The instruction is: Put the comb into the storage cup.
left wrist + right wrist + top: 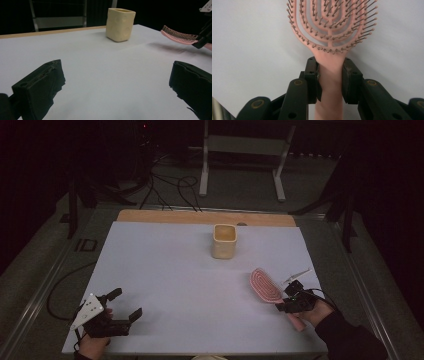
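While right hand-held gripper [329, 75] clamps pink hairbrush [332, 30], cream cup [223, 241] upright

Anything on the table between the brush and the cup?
Nothing visible. The right hand-held gripper holds the pink hairbrush by its handle; bare white table lies between it and the cream cup.
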A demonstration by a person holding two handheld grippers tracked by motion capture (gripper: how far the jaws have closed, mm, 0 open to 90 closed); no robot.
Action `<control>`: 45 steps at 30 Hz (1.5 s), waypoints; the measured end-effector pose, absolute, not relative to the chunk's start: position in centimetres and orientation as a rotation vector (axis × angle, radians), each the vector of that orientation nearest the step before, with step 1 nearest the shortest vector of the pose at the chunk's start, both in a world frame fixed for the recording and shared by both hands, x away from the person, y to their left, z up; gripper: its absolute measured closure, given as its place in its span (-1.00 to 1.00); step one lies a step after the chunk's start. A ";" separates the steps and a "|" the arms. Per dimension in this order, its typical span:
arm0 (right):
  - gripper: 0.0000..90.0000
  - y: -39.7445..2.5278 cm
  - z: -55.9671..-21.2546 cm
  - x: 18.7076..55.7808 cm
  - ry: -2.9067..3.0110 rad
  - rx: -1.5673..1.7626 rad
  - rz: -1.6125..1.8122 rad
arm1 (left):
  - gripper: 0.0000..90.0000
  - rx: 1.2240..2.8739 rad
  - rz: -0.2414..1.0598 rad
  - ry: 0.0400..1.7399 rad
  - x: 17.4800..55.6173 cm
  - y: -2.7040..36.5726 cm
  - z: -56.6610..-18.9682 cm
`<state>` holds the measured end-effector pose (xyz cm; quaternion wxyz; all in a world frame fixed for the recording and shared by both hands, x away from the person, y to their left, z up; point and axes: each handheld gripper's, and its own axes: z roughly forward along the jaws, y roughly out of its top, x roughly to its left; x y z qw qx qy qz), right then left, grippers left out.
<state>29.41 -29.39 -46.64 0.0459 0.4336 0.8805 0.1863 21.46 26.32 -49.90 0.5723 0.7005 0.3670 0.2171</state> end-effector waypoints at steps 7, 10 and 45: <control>0.56 -27.6 -46.8 29.8 2.673 1.302 0.694 | -1.00 1.641 0.507 0.863 21.4 26.3 -49.9; 0.56 -26.8 -46.8 29.9 2.670 1.281 0.742 | -1.00 1.640 0.507 0.863 21.4 26.3 -49.9; 0.56 -20.7 -45.9 29.1 2.449 1.065 1.292 | -1.00 1.643 0.505 0.869 21.4 26.3 -49.9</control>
